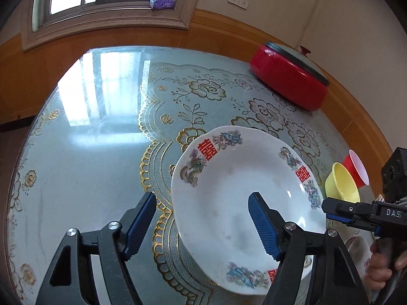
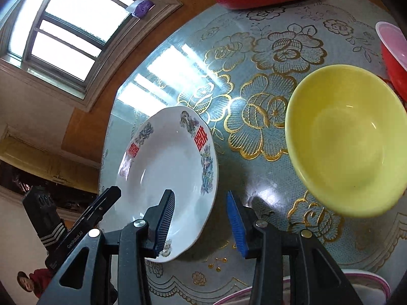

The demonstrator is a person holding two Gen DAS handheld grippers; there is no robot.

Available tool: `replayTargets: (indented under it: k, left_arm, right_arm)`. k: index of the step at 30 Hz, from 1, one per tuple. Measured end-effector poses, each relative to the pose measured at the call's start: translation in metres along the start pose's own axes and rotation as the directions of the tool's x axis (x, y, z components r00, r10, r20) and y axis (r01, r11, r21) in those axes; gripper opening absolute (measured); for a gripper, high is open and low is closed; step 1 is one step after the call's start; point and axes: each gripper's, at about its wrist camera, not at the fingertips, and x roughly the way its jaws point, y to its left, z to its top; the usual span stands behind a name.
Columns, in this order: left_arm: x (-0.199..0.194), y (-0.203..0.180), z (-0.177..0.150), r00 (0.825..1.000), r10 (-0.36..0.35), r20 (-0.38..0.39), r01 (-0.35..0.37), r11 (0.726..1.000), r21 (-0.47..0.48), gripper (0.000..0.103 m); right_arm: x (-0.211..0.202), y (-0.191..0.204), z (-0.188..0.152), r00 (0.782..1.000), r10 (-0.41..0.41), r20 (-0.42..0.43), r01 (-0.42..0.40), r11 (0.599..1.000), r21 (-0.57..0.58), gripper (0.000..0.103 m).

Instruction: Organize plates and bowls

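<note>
The white plate [image 1: 244,198] lies on the worktop [image 1: 101,152], the yellow bowl [image 2: 346,139] just beside it; left gripper [image 1: 202,225] and right gripper [image 2: 201,222] fingers are wide, holding nothing

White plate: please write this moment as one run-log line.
white plate flat on table | left gripper open astride rim | right gripper open astride rim | yellow bowl untouched

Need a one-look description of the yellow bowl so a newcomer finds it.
Start at the round table with the blue, gold-flowered cloth. To the right of the big white plate with red characters sits the yellow bowl, beside a red bowl. It is the only plain yellow dish, with no pattern.
</note>
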Motion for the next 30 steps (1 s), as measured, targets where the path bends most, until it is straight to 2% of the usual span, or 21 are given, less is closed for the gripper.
replayTargets:
  k: [1,3,5,6,7,10,11,13,18,24,30]
  left_arm:
    - [0.006,-0.002,0.003,1.000,-0.008,-0.011,0.009,1.000,0.009,0.062]
    - [0.016,-0.006,0.007,1.000,0.010,-0.023,-0.010,0.999,0.030,0.058]
    - [0.023,-0.004,0.009,0.999,0.040,-0.022,-0.040,0.999,0.037,0.044]
    - [0.024,-0.002,0.011,0.999,0.039,-0.021,-0.038,0.999,0.028,0.030]
    - [0.026,0.001,0.012,0.999,0.028,-0.024,-0.028,0.999,0.017,0.025]
    - [0.025,-0.001,0.009,0.999,0.044,-0.020,-0.043,0.997,0.057,0.028]
    - [0.025,-0.001,0.008,0.999,0.051,-0.016,-0.050,0.997,0.065,0.028]
    - [0.023,0.000,0.005,0.999,0.041,-0.021,-0.040,0.998,0.055,0.028]
    - [0.013,-0.006,-0.011,0.999,0.048,-0.019,-0.047,0.997,0.060,0.028]
    - [-0.006,-0.007,-0.036,0.999,0.039,-0.013,-0.039,0.999,0.029,0.027]
    - [-0.023,-0.009,-0.053,0.999,0.045,0.011,-0.045,0.999,0.008,0.028]
  right_arm:
    - [0.005,0.000,0.003,1.000,0.001,-0.005,-0.001,1.000,0.002,0.042]
    - [0.016,0.002,0.005,1.000,0.009,-0.024,-0.009,1.000,-0.004,0.042]
    - [0.027,0.005,0.006,0.999,0.004,-0.041,-0.004,1.000,-0.019,0.042]
    - [0.031,0.007,0.006,0.999,-0.002,-0.046,0.001,0.999,-0.033,0.044]
    - [0.034,0.009,0.006,0.999,-0.022,-0.047,0.020,0.998,-0.054,0.044]
    - [0.036,0.016,0.008,0.996,-0.081,-0.035,0.077,0.991,-0.105,0.038]
    - [0.036,0.018,0.006,0.994,-0.101,-0.038,0.095,0.988,-0.125,0.032]
    - [0.038,0.022,0.006,0.990,-0.136,-0.044,0.127,0.979,-0.162,0.028]
    - [0.039,0.030,-0.001,0.978,-0.205,-0.041,0.188,0.949,-0.252,0.027]
    - [0.033,0.031,-0.019,0.979,-0.200,-0.046,0.177,0.935,-0.307,0.027]
    - [0.025,0.045,-0.036,0.975,-0.222,-0.001,0.203,0.893,-0.402,0.027]
